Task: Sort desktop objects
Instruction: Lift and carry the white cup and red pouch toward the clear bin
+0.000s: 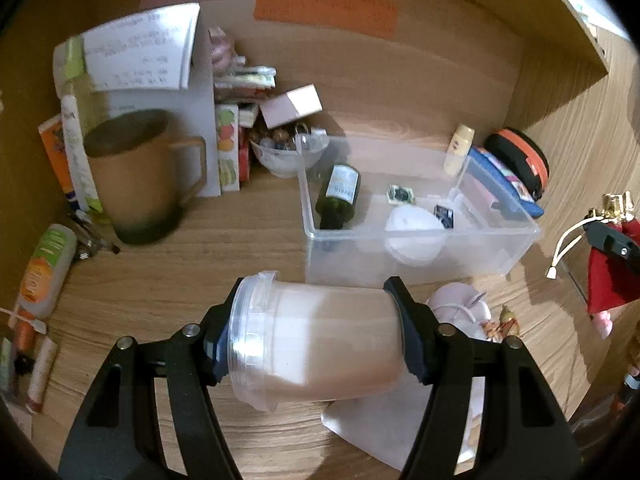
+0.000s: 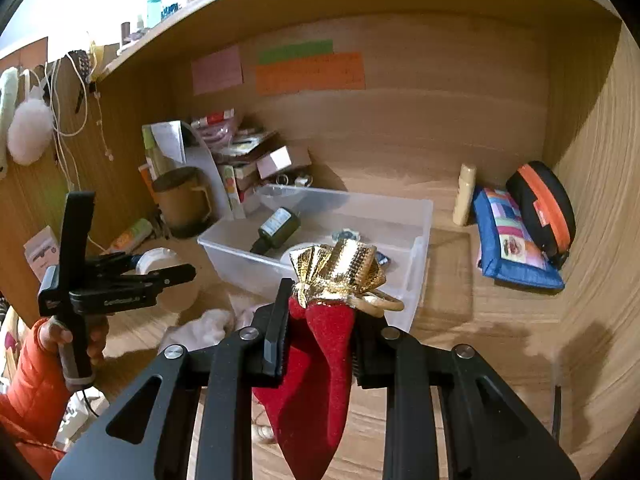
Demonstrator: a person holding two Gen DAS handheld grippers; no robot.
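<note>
A carry step is in hand. The left gripper [image 1: 316, 336] fingers are clamped on a lidded tub [image 1: 320, 340], the right gripper [image 2: 320, 344] fingers on a red pouch [image 2: 320, 380], both above the surface. Placement into the clear bin [image 1: 500, 256] is judged next.

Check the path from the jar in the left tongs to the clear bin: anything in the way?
Nothing visible blocks it. The jar, held in the left tongs, hangs in front of the bin, whose top is open. Inside, a green bottle lies at the left and a white pad in the middle.
</note>
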